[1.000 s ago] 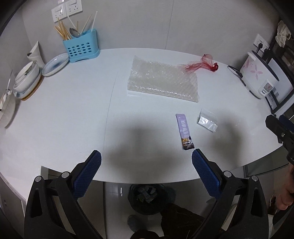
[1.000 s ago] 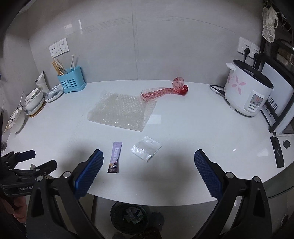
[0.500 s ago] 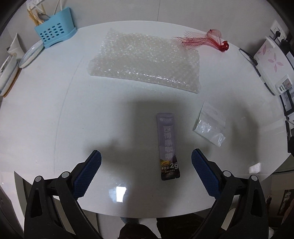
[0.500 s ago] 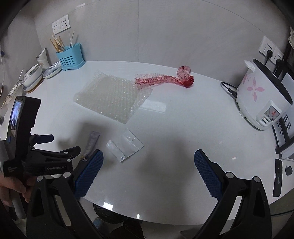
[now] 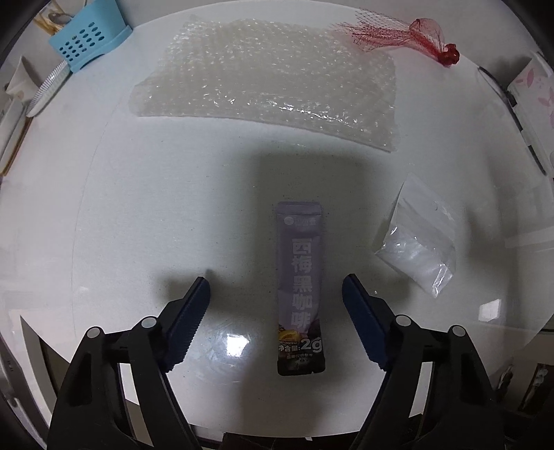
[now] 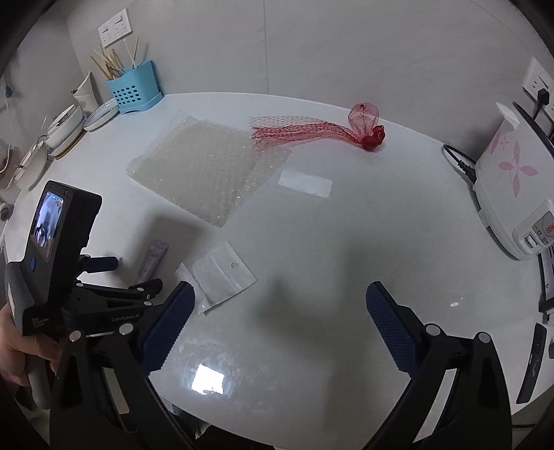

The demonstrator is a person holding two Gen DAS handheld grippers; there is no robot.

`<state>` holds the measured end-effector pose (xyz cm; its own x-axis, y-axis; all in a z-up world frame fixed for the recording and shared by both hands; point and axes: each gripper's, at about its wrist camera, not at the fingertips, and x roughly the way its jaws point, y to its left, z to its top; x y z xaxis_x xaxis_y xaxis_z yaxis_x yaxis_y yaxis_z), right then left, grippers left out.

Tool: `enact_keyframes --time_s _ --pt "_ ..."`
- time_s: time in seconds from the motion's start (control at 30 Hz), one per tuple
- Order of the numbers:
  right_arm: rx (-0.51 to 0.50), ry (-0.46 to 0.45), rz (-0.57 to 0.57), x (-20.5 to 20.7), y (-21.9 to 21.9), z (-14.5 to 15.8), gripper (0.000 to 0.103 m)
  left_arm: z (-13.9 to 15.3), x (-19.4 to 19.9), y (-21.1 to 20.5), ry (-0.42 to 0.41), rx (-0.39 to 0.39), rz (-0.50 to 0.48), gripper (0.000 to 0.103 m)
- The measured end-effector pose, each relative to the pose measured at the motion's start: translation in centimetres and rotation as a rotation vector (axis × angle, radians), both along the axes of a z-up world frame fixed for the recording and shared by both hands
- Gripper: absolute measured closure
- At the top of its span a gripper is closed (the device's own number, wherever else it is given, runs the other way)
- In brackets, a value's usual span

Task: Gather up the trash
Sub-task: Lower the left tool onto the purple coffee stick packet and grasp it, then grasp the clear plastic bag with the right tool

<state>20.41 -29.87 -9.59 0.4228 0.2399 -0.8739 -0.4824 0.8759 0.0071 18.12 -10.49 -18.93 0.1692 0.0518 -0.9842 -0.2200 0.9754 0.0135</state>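
A purple coffee sachet (image 5: 300,287) lies flat on the white table, lengthwise between the fingers of my left gripper (image 5: 276,289). The jaws are closing around it, and neither pad touches it. The sachet's top end (image 6: 154,255) also peeks out beside the left gripper's body in the right wrist view. A small clear zip bag (image 5: 417,246) (image 6: 221,275) lies just right of the sachet. Behind them a bubble wrap sheet (image 5: 266,81) (image 6: 207,166) is spread out, with a red mesh net (image 5: 405,33) (image 6: 322,129) at its far corner. My right gripper (image 6: 280,311) hovers open over bare table, right of the zip bag.
A blue utensil holder (image 6: 135,86) and stacked dishes (image 6: 65,124) stand at the back left. A white rice cooker (image 6: 516,187) with its cord sits at the right. A dark remote (image 6: 533,360) lies near the right edge. A hand (image 6: 20,349) grips the left gripper's handle.
The left gripper has dropped closer over the sachet and its jaws have narrowed. The right gripper has come lower and forward over the table.
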Motion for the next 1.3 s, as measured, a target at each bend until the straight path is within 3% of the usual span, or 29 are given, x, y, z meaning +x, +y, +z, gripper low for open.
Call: enact_keyframes --time_s 0.03,0.13,0.17,0.37,0.47,0.9,1.23,1.3 --pt "0.003 0.002 0.006 0.1 0.1 0.0 0.008 0.1 0.1 -0.2 0.006 -0.001 0.001 0.038" --pt "0.009 0.005 0.023 0.6 0.3 -0.1 0.008 0.6 0.2 -0.6 0.034 -0.003 0.01 0.064" --pt "0.011 0.006 0.027 0.7 0.4 -0.2 0.008 0.6 0.3 -0.7 0.044 -0.005 0.015 0.078" --pt "0.02 0.014 0.055 1.3 0.9 -0.3 0.008 0.7 0.1 -0.7 0.05 -0.028 0.038 0.087" --pt "0.012 0.025 0.081 1.5 1.4 -0.6 0.008 1.5 -0.4 -0.3 0.025 -0.015 0.036 0.098" --pt "-0.126 0.083 0.34 0.9 6.8 -4.3 0.008 4.1 -3.1 2.8 -0.056 -0.035 0.112 0.099" --pt "-0.22 0.184 0.386 2.1 9.7 -7.6 0.008 7.1 -4.9 5.3 -0.107 -0.021 0.172 0.099" --pt "-0.223 0.213 0.376 2.3 9.8 -8.0 0.013 7.4 -5.0 5.5 -0.115 -0.019 0.179 0.099"
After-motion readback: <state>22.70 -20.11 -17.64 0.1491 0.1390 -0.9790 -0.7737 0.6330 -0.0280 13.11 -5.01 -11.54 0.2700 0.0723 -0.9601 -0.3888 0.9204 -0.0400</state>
